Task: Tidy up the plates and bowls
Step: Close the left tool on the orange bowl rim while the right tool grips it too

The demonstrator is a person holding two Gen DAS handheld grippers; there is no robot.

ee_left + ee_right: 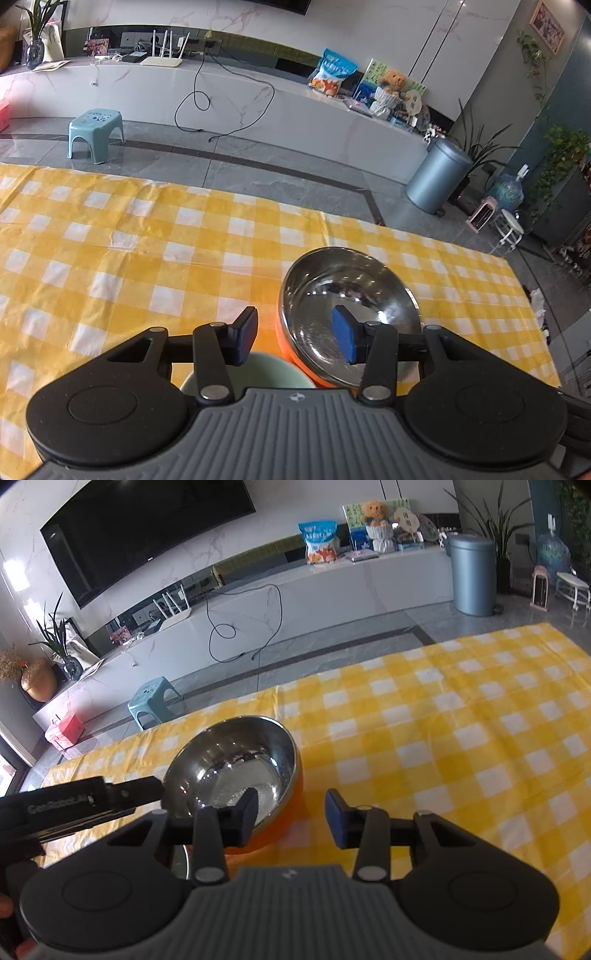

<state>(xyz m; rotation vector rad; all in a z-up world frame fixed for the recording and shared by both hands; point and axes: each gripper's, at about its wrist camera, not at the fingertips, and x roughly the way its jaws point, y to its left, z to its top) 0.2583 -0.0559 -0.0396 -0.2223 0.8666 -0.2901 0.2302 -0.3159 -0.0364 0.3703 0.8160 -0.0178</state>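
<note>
Both grippers (294,334) (290,818) straddle one steel bowl (347,295).

Bare yellow-and-white checked tablecloth (129,240) lies open left of the orange-walled steel bowl (347,295). A pale green bowl (266,373) sits beside it, crowding that near side.

Yellow checked tablecloth (147,240), teal stool (96,134), grey bin (437,181), teddy bear (373,513)

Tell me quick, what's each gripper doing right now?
Left gripper: open, straddling the rim of the steel bowl, not gripping.
Right gripper: open, straddling the bowl's rim, not gripping.
</note>
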